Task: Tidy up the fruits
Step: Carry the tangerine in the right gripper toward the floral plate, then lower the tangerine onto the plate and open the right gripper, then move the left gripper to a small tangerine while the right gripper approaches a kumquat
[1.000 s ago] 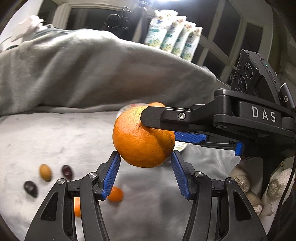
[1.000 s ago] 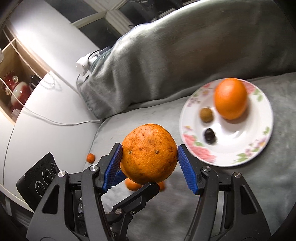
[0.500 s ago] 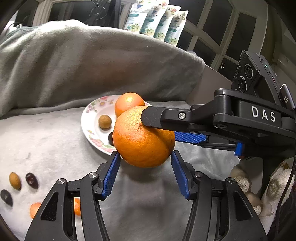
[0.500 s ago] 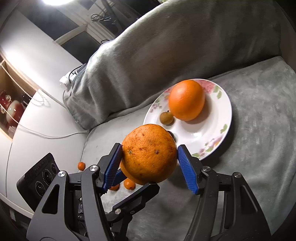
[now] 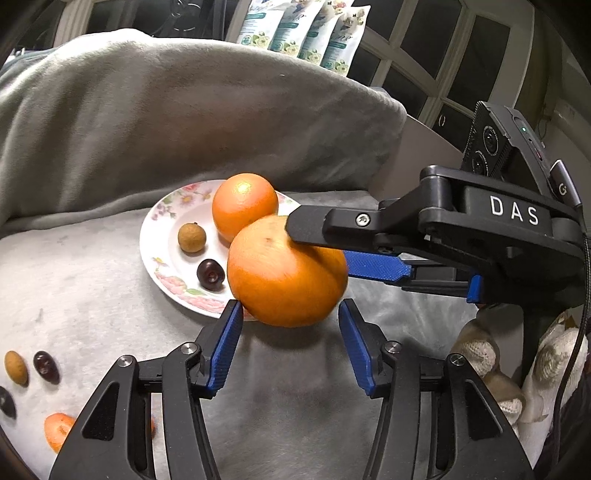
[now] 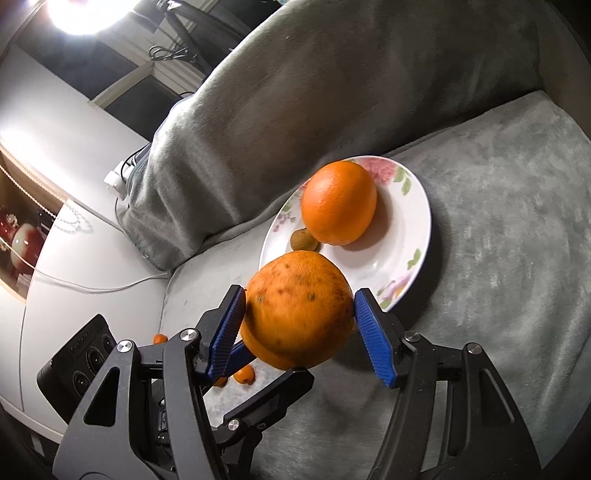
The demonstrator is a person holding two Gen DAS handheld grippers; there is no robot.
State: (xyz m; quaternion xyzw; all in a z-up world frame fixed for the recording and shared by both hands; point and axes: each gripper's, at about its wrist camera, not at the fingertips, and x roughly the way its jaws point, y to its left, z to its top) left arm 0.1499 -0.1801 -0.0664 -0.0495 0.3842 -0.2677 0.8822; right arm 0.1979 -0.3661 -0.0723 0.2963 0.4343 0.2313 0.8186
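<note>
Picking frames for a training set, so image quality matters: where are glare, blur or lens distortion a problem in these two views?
Right wrist view: a lamp blows out the top left corner, and the held orange is sharp. Left wrist view: even light without glare, the held orange slightly soft, and its shadow falls on the grey cover. Both views: fisheye bending and dark round corners.

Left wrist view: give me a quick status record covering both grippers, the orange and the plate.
right gripper: shut on the held orange
left gripper: jaws closing, held orange between its fingertips; contact unclear
held orange: lifted off the grey blanket, by the plate's near rim
plate: holds a second orange, a small brown fruit and a dark cherry
loose fruit: small pieces on the blanket, left of the plate
</note>
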